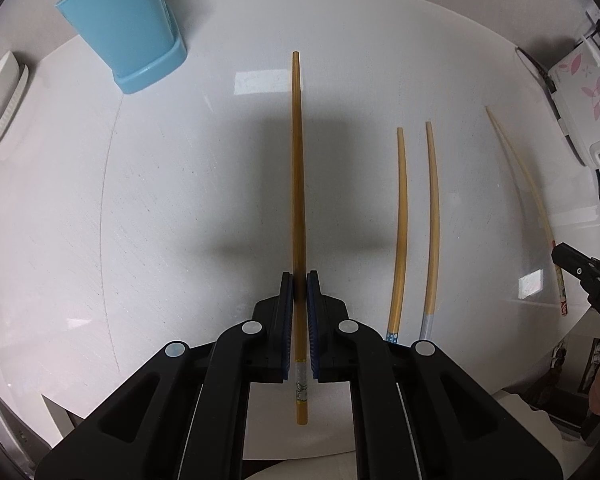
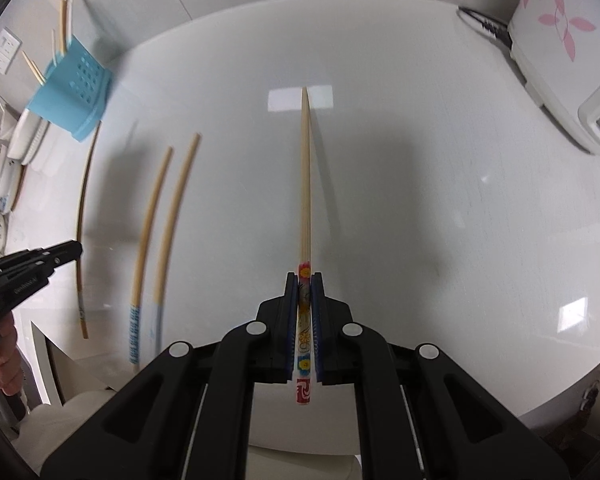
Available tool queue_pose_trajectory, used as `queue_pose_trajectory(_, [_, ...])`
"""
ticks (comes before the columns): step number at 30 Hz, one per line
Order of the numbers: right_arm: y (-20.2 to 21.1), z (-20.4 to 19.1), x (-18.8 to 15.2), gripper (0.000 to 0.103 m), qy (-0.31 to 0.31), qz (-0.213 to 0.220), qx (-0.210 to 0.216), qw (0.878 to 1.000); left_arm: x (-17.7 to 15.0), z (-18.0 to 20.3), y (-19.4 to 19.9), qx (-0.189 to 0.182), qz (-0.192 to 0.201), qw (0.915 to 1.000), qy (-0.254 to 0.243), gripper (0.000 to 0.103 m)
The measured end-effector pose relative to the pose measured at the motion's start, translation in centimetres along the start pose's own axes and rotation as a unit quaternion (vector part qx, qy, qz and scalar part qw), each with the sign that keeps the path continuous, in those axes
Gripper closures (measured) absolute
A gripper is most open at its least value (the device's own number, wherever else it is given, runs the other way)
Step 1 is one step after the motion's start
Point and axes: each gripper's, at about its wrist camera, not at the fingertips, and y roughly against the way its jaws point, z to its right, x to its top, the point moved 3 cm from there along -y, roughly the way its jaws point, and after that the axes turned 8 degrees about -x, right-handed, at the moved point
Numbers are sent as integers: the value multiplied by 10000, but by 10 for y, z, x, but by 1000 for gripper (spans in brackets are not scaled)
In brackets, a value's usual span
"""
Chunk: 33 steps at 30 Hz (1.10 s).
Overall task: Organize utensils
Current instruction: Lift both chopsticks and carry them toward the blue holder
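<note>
Task partly done. Blue holder point(image 1: 124, 28) at far left of the white table point(image 1: 180, 200) already has a few chopsticks standing in it. Left gripper point(image 1: 300, 280) clenched on amber chopstick point(image 1: 297, 180), pointing away, right of holder. Right gripper point(image 2: 305, 280) clamped on flower-print chopstick point(image 2: 305, 184), furthest from holder. Two loose chopsticks point(image 1: 416, 220) lie betw. the grippers, nearer the front edge than holder. Remaining, in my judgement: 2 held + 2 loose still to go in holder.
</note>
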Motion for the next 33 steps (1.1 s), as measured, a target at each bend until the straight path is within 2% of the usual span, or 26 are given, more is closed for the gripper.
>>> queue_pose_trajectory(9, [32, 1, 19, 97, 3, 499, 223, 9985, 3, -1, 30, -48, 308, 9995, 35, 97])
queue_pose_trajectory(16, [47, -11, 34, 97, 79, 770, 370, 9963, 2, -17, 58, -90, 651, 9978, 86, 97])
queue_pose_trajectory(33, [93, -73, 74, 97, 614, 1585, 740, 9827, 53, -35, 104, -16, 1687, 9849, 388, 97])
